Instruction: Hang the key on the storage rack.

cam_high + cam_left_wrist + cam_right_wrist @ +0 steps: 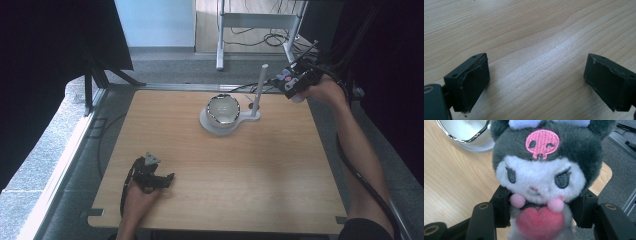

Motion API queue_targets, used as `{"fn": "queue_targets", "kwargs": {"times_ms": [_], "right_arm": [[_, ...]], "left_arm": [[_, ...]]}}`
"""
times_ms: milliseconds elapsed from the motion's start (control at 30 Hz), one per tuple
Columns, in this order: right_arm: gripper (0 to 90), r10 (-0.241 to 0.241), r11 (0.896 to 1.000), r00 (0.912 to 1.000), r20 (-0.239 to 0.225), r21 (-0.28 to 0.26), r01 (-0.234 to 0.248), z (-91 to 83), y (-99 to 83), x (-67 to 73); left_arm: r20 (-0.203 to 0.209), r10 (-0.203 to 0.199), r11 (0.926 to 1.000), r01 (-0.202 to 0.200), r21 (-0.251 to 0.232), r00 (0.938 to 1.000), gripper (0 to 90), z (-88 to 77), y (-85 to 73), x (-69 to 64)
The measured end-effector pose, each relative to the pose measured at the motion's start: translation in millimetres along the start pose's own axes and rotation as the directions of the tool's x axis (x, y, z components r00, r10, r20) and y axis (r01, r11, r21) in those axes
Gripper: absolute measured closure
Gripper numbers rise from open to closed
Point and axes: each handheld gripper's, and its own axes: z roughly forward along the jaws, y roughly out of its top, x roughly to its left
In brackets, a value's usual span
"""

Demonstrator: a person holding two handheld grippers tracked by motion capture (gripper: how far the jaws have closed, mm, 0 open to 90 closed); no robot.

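Right gripper view: right tool (539, 217) clamps plush toy (541, 177).

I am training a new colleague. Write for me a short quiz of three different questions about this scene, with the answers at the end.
1. True or false: the left gripper holds something.
2. What does the right gripper grip? A) a cup B) a plush toy C) a cable
3. Fill in: the white stand on the wooden table carries a shiny bowl and an upright ____.

Key: 1 false, it is open above bare wood. 2 B. 3 pole.
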Motion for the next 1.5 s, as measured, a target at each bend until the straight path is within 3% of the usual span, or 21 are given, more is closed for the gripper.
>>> {"fn": "queue_targets", "kwargs": {"times_ms": [367,600,967,1233,1500], "right_arm": [[42.3,-0.009,1.0,0.9999,-0.009,-0.029,0.009,-5.3,9.1,3.8],[42.3,-0.035,0.999,0.9989,-0.032,-0.023,0.034,0.3,13.4,14.7],[42.2,-0.06,0.998,0.9944,-0.087,0.013,0.062,26.0,10.9,29.6],[41.9,-0.05,0.998,0.9924,-0.112,0.032,0.054,47.6,2.4,29.7],[41.8,-0.027,0.998,0.9942,-0.104,0.053,0.032,66.0,-6.3,25.8]], "left_arm": [[0.0,0.0,1.0,0.0,0.0,1.0,6.3,0.0,0.0,0.0],[0.0,0.0,1.0,0.0,0.0,1.0,6.3,0.0,0.0,0.0],[-0.001,0.0,1.0,0.0,-0.002,1.0,6.3,0.1,0.0,-0.1],[-0.002,0.0,1.0,0.0,-0.002,1.0,6.3,0.2,-0.1,-0.1],[-0.001,-0.001,1.0,0.001,0.0,1.0,6.3,0.0,-0.1,-0.2]]}}
